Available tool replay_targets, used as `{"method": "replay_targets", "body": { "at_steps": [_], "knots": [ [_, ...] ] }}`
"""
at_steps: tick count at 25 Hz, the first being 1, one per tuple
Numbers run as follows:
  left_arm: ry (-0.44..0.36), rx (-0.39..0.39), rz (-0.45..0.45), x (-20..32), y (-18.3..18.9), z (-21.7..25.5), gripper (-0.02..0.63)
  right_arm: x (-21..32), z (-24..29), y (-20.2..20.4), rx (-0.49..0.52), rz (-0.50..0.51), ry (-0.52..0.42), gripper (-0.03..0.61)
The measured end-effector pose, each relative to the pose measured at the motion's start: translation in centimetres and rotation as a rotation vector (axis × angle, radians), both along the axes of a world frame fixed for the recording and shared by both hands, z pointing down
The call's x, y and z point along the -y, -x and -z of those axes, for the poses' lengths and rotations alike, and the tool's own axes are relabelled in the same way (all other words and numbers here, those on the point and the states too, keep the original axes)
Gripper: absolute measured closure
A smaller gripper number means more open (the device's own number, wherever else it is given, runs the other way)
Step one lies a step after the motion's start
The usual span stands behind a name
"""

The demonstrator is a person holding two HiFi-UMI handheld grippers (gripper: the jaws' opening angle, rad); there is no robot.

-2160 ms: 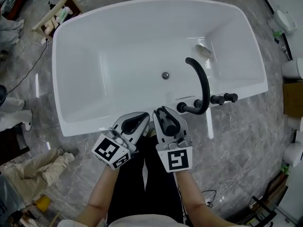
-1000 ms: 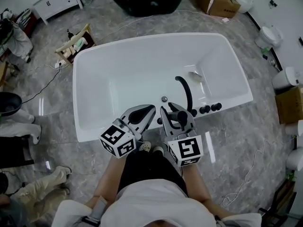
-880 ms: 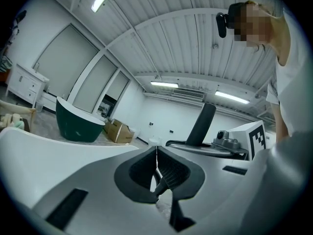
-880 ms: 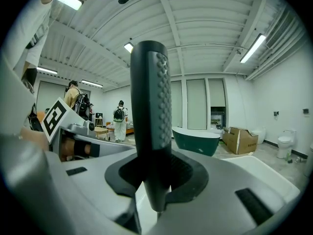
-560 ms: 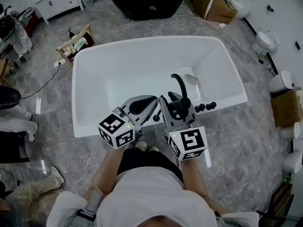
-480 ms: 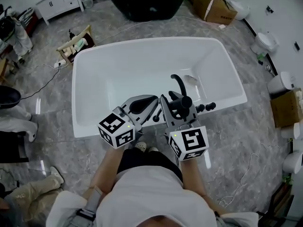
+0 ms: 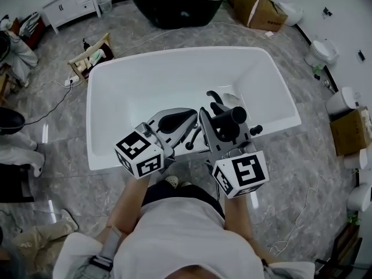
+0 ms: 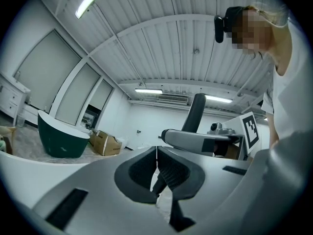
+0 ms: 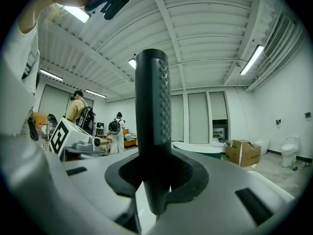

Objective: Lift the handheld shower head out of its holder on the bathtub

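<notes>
Two claws are being held side by side over the near rim of a white bathtub (image 7: 104, 150), each one carrying a marker cube at its back end. The right claw (image 7: 222, 124) is being kept clamped on the handheld shower head (image 7: 235, 115) — its dark pads are pressing on both sides of the stem, as the right gripper view (image 9: 155, 173) is showing. The shower head is being shown as a slim, matte black rod (image 9: 152, 126), round in section, with a narrow band of small raised dots running down one side. In that view it is being carried upright, rising well above the jaws and ending just below them. From the head view its rounded end is being turned up toward the camera, and it is being held above the tub's edge, just beside the curved black faucet spout (image 7: 214, 96) and the black knobs (image 7: 256, 130).

The left claw (image 7: 185, 118) is being held with its jaws together — only a thin slit is being left between the ribbed pads in the left gripper view (image 8: 156, 165). A black bathtub (image 7: 174, 7) and a cardboard box (image 7: 258, 7) are being seen on the grey floor beyond.
</notes>
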State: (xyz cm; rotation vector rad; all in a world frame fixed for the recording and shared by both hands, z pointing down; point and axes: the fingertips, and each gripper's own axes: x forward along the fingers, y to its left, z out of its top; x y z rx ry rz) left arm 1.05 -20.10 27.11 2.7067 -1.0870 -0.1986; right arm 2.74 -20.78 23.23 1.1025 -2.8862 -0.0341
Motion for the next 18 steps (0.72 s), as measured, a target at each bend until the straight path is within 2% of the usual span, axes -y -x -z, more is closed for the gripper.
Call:
{"method": "replay_targets", "body": {
  "at_steps": [8,18],
  "knots": [
    [0.007,0.018,-0.07,-0.1,-0.8,0.0,0.601,0.1,0.3,-1.5,0.019,-0.068,0.017,0.474],
    [0.011,0.025,-0.241,0.4,-5.7,-0.1,0.601,0.2,2.1,-7.9,0.063,-0.247,0.003,0.474]
  ]
}}
